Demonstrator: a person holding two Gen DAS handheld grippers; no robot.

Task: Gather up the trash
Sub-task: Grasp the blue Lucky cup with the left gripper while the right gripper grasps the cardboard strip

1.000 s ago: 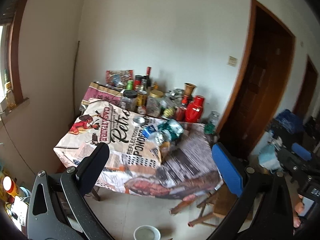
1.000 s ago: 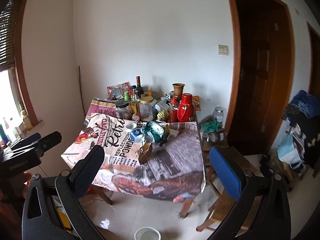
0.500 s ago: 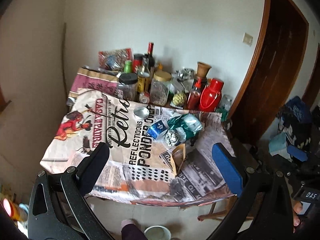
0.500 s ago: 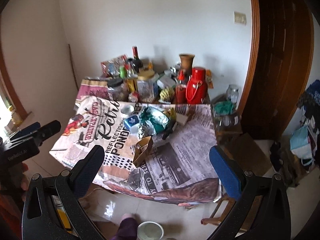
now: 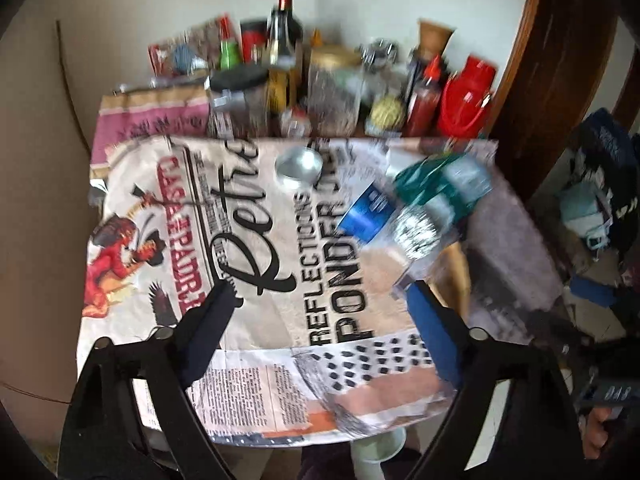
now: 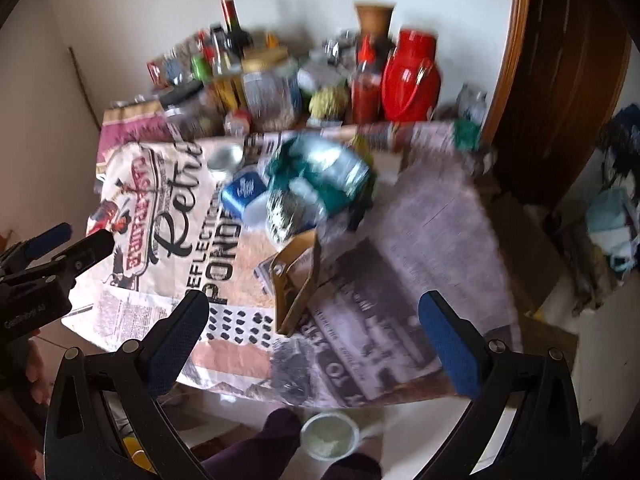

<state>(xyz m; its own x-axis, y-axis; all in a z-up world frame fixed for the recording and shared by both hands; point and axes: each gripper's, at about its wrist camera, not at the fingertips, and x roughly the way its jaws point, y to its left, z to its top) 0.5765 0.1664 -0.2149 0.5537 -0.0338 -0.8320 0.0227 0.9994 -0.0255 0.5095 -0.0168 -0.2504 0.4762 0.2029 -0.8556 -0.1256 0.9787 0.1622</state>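
Right wrist view: right gripper (image 6: 314, 320) has jaws spread wide, holding nothing, above the near edge of the table w/ printed newspaper cloth (image 6: 420, 280). Left gripper (image 5: 320, 308) is spread wide & empty too. Trash sits mid-table: brown folded paper bag (image 6: 298, 280) lying open, crumpled silver foil ball (image 6: 280, 216) at its 12 o'clock, green-and-silver crinkly wrapper (image 6: 320, 172) past that, blue round paper cup (image 6: 242, 194) at 10 o'clock. Pics are blurry. I think a fast grab could miss, or squash the bag, or push the foil off. Red plastic jug (image 6: 408, 80), red sauce bottle (image 6: 364, 88) & glass jars (image 6: 272, 96) stand at 12 o'clock; a far reach could tip them. White bucket (image 6: 328, 436) sits on the floor at 6 o'clock.
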